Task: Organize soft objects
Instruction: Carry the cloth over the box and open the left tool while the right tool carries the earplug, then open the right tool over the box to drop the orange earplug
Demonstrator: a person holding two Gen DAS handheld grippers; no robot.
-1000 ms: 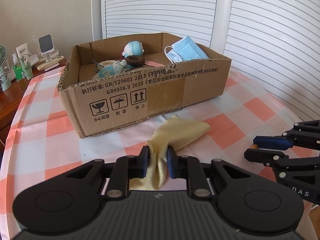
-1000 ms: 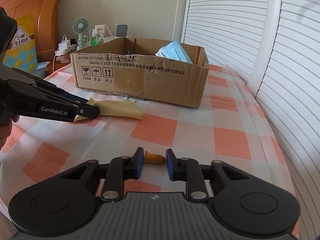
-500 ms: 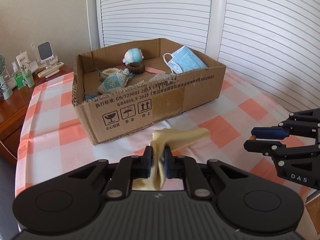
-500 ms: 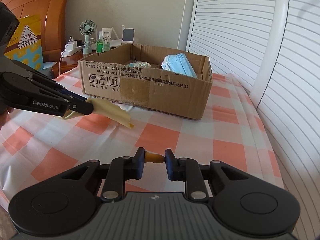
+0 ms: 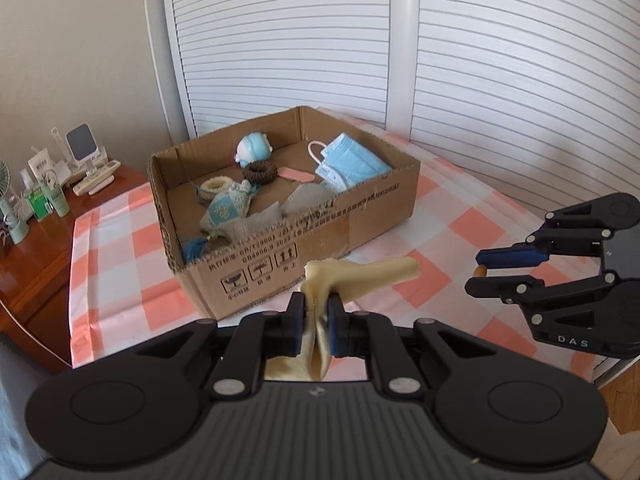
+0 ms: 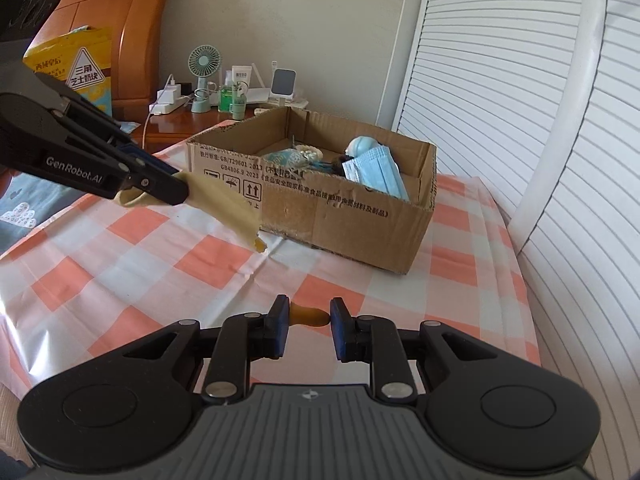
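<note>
- While I look along my left gripper (image 5: 317,316), its fingers (image 5: 297,322) are pressed together on a pale yellow cloth (image 5: 360,278), pinching a bunched fold of it.
- From that pinch, one end of the cloth sticks out ahead and to the right, clear of the checked tabletop (image 5: 116,236); the other end hangs down behind the fingers.
- Straight ahead of the left gripper and a little lower sits the open cardboard box (image 5: 320,240), its long printed side facing me.
- Inside the box lie a blue face mask (image 5: 352,166), a dark hair tie (image 5: 261,170) and small fabric pouches (image 5: 230,216).
- My right gripper (image 6: 306,318) is off to the right, farther from the box, its fingers (image 6: 280,320) pinching a small orange rubbery piece (image 6: 308,316) lengthwise between them.
- Seen from the right wrist, the cloth droops from the left gripper just in front of the box's near-left corner, not touching the tabletop.
- I judge the left hand is nearer: the cloth needs to travel forward over the near wall, then be let go above the box floor.
</note>
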